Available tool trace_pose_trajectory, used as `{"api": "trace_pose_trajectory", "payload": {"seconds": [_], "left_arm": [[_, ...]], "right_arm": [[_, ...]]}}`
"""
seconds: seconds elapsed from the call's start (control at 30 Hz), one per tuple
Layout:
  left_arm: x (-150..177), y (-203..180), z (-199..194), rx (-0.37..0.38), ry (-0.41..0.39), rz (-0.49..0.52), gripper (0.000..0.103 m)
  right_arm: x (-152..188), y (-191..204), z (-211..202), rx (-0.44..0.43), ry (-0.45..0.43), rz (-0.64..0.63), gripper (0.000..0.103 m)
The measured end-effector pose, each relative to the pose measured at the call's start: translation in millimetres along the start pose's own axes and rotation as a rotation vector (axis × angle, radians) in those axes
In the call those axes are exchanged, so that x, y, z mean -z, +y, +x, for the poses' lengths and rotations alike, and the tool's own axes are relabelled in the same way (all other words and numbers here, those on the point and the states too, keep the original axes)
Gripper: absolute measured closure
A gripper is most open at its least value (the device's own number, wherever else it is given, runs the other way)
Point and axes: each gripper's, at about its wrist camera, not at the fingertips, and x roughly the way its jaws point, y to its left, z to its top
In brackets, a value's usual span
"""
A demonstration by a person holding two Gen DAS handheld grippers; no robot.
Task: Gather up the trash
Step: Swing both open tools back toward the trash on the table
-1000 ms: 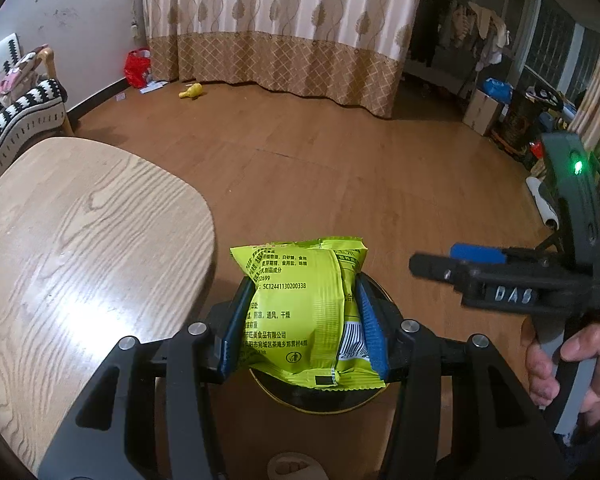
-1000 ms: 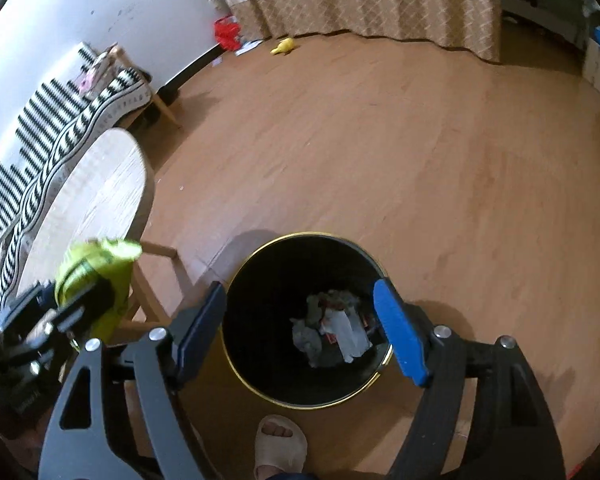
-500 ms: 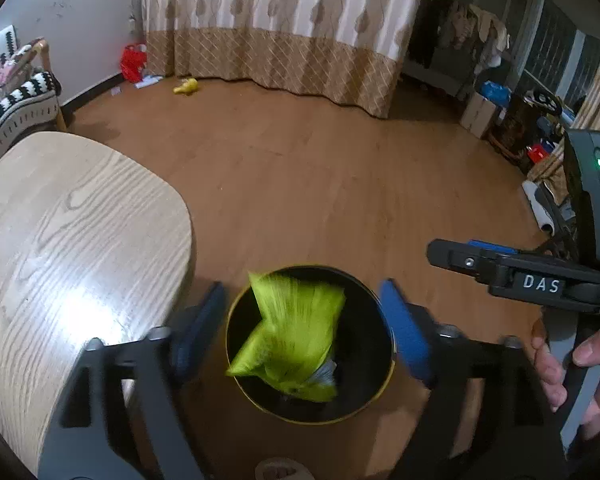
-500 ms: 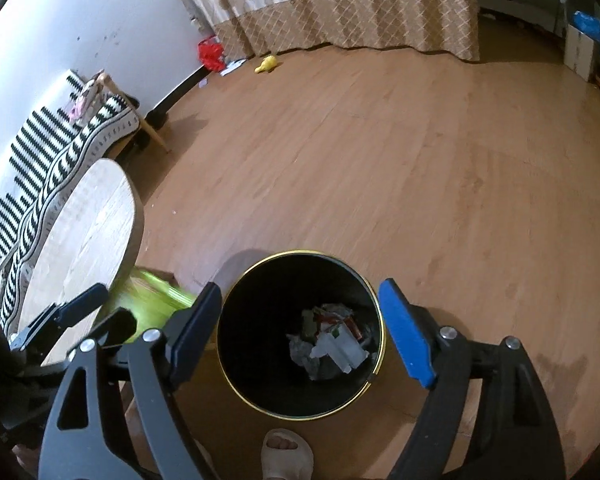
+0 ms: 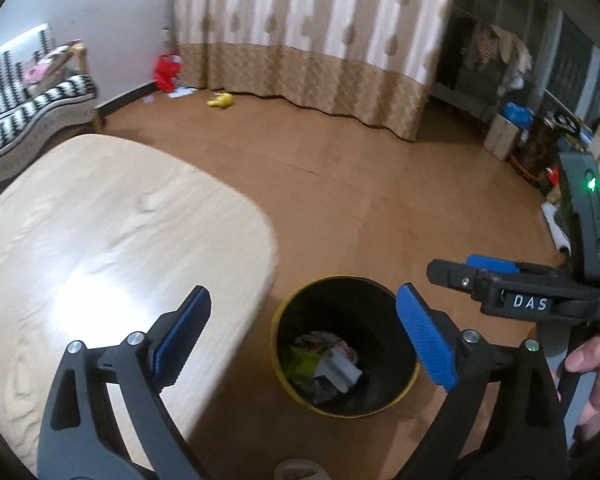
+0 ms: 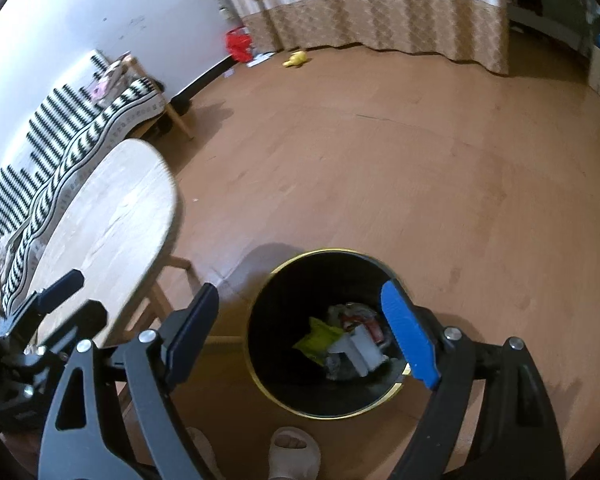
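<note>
Over floor bin [image 5: 342,346]: L tongs [image 5: 304,334] & R tongs [image 6: 304,334] opening wide, empty.

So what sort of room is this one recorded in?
Most likely a lived-in home living room: floor-length patterned curtains, a sofa with a black-and-white striped cover against the wall, and a wooden table beside a black trash bin on the wood floor.

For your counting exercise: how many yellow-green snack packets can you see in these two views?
1. The yellow-green snack packet lies inside the black bin, on the left of the trash pile. Others may be buried beneath.
</note>
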Motion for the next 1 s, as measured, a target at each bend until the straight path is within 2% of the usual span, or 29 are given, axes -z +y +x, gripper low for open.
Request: {"api": "trace_pose_trajectory", "payload": {"seconds": [0.1, 0.27, 0.47, 0.57, 0.63, 0.77, 0.87, 1.0], "left_arm": [[5.9, 33.7, -25.1, -0.062, -0.026, -0.051, 0.011], [24.9, 102.6, -71.6, -0.196, -0.056, -0.140, 0.011], [62.9, 205.3, -139.6, -0.355, -0.079, -0.363, 0.011], [90.4, 255.6, -174.3, -0.451, -0.073, -0.480, 0.011], [117.3, 286.5, -202.5, -0.541, -0.079, -0.554, 0.011], [169.0, 337.2, -245.8, -0.659, -0.072, -0.731, 0.011], [195.9, 362.7, -265.0, -0.712, -0.050, -0.813, 0.011], [224.4, 397.2, -282.4, -0.710, -0.058, -0.971, 0.011]], "right_arm": [[-0.7, 31.5, 6.7, -0.031, 0.007, -0.046, 0.022], [3.0, 112.6, 22.2, -0.116, 0.037, -0.173, 0.022], [28.9, 226.2, 33.5, -0.205, 0.069, -0.364, 0.022], [43.9, 281.6, 39.4, -0.249, 0.089, -0.439, 0.022], [54.0, 313.3, 41.4, -0.272, 0.099, -0.480, 0.022], [77.5, 379.5, 46.6, -0.326, 0.125, -0.563, 0.022], [95.6, 433.4, 55.4, -0.363, 0.144, -0.612, 0.022], [117.0, 487.5, 68.2, -0.380, 0.165, -0.674, 0.022]]}}
